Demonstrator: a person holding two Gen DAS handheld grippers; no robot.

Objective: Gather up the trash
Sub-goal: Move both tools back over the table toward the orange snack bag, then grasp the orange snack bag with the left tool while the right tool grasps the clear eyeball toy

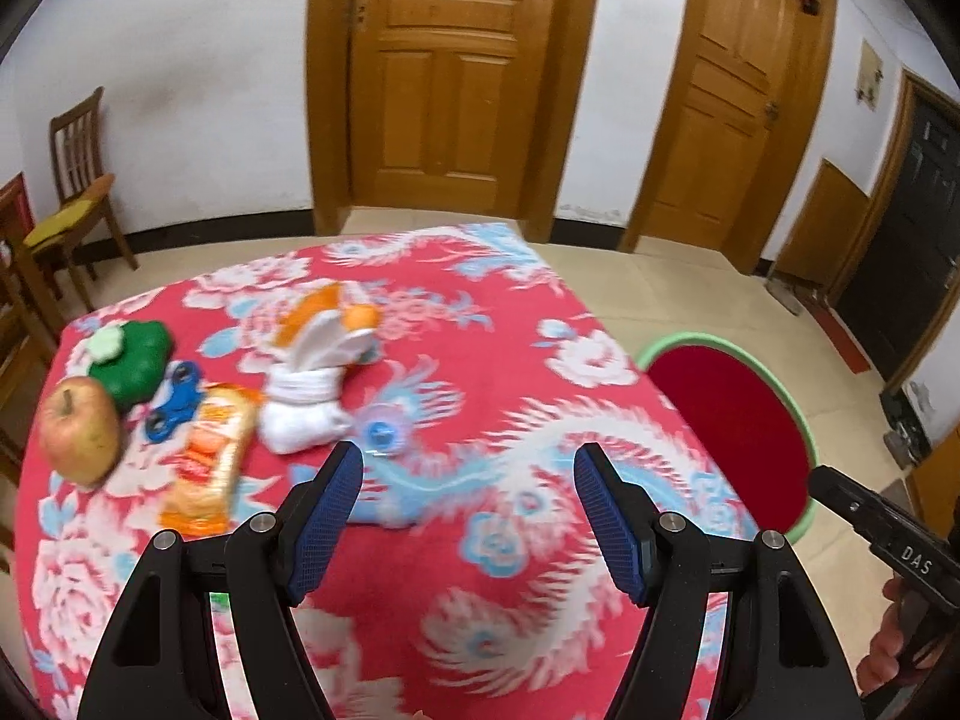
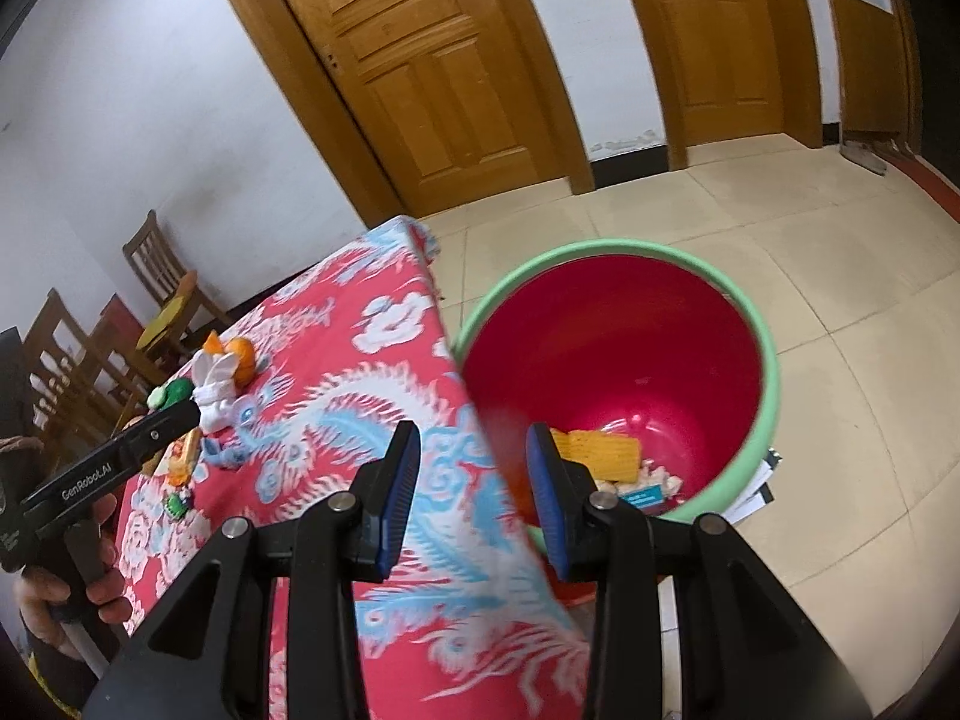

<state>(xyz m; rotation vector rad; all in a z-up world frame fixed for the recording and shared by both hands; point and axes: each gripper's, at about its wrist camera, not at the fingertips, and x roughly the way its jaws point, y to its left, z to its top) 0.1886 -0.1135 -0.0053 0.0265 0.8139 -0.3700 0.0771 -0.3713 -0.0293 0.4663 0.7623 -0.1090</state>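
My left gripper [image 1: 468,480] is open and empty above the red flowered tablecloth [image 1: 510,360]. Ahead of it lie a small clear blue-lidded cup [image 1: 379,433], crumpled white tissue [image 1: 300,414], an orange snack wrapper [image 1: 207,462] and an orange-white packet [image 1: 327,318]. My right gripper [image 2: 474,480] is open and empty over the table's right edge, beside the red bin with a green rim [image 2: 612,360]. The bin holds a yellow wrapper [image 2: 600,450] and paper scraps. The bin also shows in the left wrist view [image 1: 732,420].
An apple [image 1: 78,429], a green toy [image 1: 135,363] and a blue fidget spinner [image 1: 171,399] sit at the table's left. Wooden chairs [image 1: 78,180] stand by the wall. Two wooden doors [image 1: 444,72] are behind. Tiled floor [image 2: 840,330] surrounds the bin.
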